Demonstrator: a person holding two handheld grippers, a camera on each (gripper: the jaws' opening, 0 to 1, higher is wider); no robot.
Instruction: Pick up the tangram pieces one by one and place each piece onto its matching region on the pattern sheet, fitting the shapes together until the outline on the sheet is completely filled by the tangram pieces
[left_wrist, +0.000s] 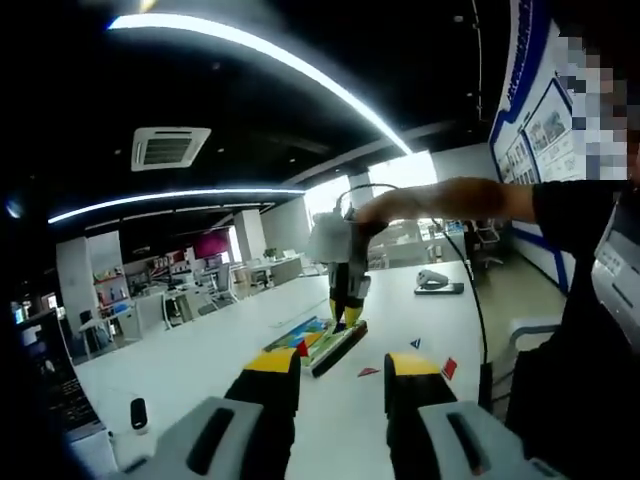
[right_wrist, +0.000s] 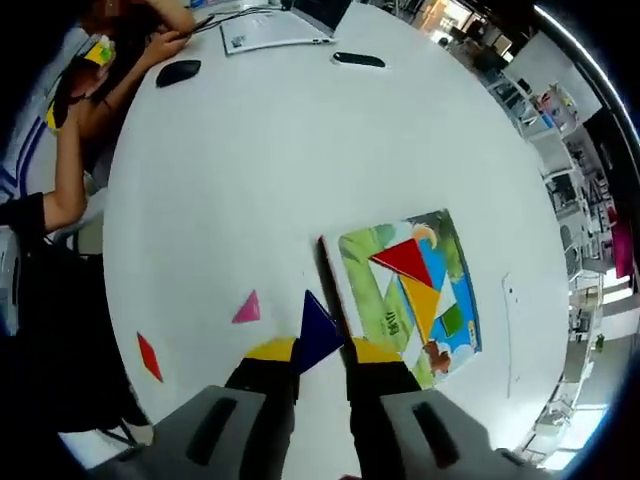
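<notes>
Blue triangle piece (right_wrist: 317, 333) sits pinched between the yellow-tipped jaws of the right hand-held gripper (right_wrist: 320, 352), held above the white table (right_wrist: 260, 160) just beside the near edge of the pattern sheet (right_wrist: 455, 300). On the sheet, a red triangle (right_wrist: 405, 260), an orange triangle (right_wrist: 425, 303) and a small green piece (right_wrist: 452, 320) lie fitted together. A pink triangle (right_wrist: 247, 308) and a red parallelogram (right_wrist: 149, 356) lie loose on the table, well apart from the sheet. Left hand-held gripper (left_wrist: 343, 362) hangs above the table, jaws spread, nothing between them. In the left gripper view, the right hand-held gripper stands over the sheet (left_wrist: 300, 338), gripped by a person's hand (left_wrist: 375, 208). A black phone (right_wrist: 358, 60) and a black mouse (right_wrist: 178, 72) rest at the table's far side.
</notes>
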